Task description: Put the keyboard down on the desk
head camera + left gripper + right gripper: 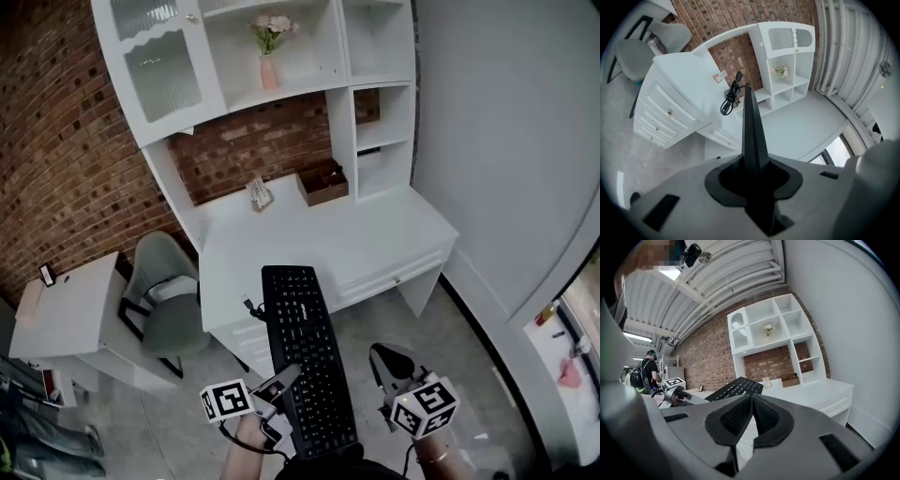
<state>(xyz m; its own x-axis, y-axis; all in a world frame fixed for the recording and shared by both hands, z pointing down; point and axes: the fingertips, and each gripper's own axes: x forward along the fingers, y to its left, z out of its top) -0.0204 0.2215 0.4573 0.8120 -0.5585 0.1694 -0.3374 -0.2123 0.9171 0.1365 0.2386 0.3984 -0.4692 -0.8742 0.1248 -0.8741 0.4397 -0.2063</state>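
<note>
Left gripper point(284, 380) clamping flat black keyboard point(305, 337), smooth white desk point(375, 234)

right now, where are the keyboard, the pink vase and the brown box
keyboard point(305, 352), head view, middle keys
pink vase point(268, 73), head view, its body
brown box point(325, 193), head view, front wall

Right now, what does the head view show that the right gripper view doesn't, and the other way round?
Only the head view: the green chair beside the desk, and the right gripper's own marker cube.

Only the right gripper view: the ribbed ceiling, a person standing far off at the left, and the right gripper with its jaws together on nothing.

Both: the black keyboard held by the left gripper, the white desk, the brick wall and the vase of flowers on the shelf.
</note>
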